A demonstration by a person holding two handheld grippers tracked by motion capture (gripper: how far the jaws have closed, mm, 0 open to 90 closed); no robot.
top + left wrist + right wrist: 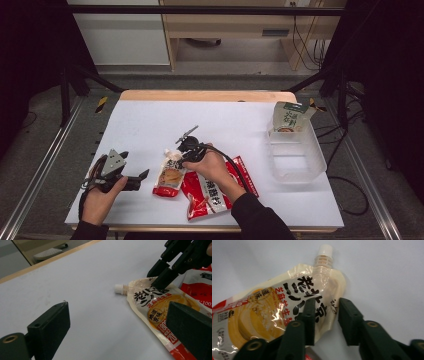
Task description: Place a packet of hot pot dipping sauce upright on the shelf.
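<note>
Right gripper view: I note my right tongs [324, 322] narrowly parted astride the pouch [274, 315] edge below its spout, left tongs [120, 332] wide, farther off.

table top [150, 120]: matt white sheet, smooth, paper-like; pale wood strip along far edge
spout pouch [287, 307]: glossy plastic film, creased, catching glare; ribbed white plastic cap [325, 251]
red packet [212, 192]: shiny plastic wrapper, crinkled
bin [305, 165]: clear, slightly frosted plastic, smooth walls
carton [289, 117]: looks like printed card or film, cannot tell which
right gripper [325, 315]: jaws matt black plastic, faint grain; brass-coloured metal inserts
left gripper [120, 327]: same matt black plastic; grey plate on top, dull finish
frame rails [30, 185]: brushed silver metal
</note>
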